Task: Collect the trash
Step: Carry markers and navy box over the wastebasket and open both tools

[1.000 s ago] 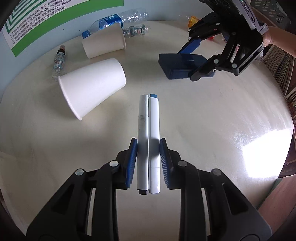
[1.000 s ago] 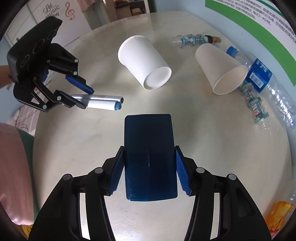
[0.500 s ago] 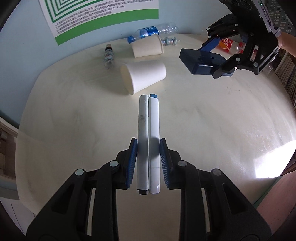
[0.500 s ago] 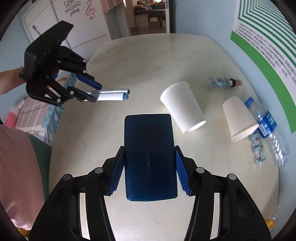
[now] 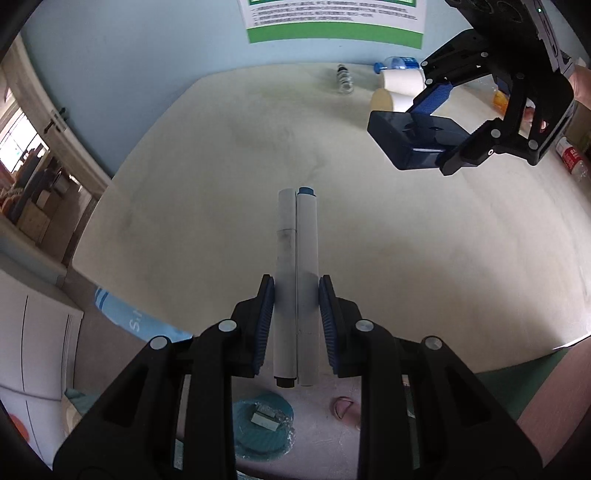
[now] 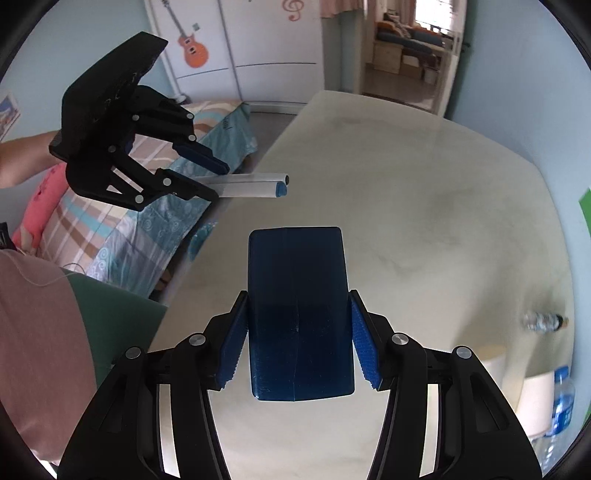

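left gripper (image 5: pixel 296 314): clamped on two markers (image 5: pixel 297 258), held side by side, in the air above the near edge of the desk (image 5: pixel 406 258); tips point toward the wall
markers: white barrels, one blue-capped, one with a dark end; pressed together between the blue pads (image 5: pixel 265 321)
right gripper (image 6: pixel 297 332): closed on a dark blue box (image 6: pixel 298 314), lifted over the desk, not touching it
dark blue box: flat, rectangular, sticks out past the fingertips
paper cups (image 5: pixel 400 83): two, on their sides, near the far right corner of the desk by the wall
water bottle (image 5: pixel 397 63): lying at the far edge, just behind the cups
small bottle (image 5: pixel 344 77): lying near the far edge, left of the cups
poster (image 5: pixel 332 18): green-bordered, on the wall past the desk
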A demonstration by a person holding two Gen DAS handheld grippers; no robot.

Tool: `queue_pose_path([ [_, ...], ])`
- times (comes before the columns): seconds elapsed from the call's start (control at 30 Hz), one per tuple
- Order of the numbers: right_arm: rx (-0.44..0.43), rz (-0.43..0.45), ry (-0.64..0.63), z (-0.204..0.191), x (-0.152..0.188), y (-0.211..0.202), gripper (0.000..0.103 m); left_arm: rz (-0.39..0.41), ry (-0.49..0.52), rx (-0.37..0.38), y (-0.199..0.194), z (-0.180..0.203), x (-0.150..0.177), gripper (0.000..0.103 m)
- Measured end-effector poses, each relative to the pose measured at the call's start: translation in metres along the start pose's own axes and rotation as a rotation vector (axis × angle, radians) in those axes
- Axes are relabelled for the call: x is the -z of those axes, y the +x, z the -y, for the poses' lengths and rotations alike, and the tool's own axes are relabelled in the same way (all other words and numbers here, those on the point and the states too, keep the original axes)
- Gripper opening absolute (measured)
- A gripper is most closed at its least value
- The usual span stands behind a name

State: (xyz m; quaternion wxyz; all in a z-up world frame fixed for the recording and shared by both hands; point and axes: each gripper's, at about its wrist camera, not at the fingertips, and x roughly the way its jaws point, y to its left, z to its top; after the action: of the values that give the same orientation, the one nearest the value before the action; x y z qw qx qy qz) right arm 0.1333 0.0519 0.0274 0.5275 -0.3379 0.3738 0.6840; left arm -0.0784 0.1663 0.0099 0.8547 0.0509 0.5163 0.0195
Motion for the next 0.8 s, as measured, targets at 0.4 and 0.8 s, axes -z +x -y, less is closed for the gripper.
queue_pose_path([
  [0.4,-0.209,-0.072,-0.206,-0.137,-0.144,0.116,0.053,-0.09,-0.291,-0.114,-0.033,-0.102,0.14,0.023],
  [0.8,-0.385,-0.222,-0.255,-0.242,-0.224,0.292,0.053,-0.274,-0.618,-0.11,0.005,-0.181,0.306,0.023],
])
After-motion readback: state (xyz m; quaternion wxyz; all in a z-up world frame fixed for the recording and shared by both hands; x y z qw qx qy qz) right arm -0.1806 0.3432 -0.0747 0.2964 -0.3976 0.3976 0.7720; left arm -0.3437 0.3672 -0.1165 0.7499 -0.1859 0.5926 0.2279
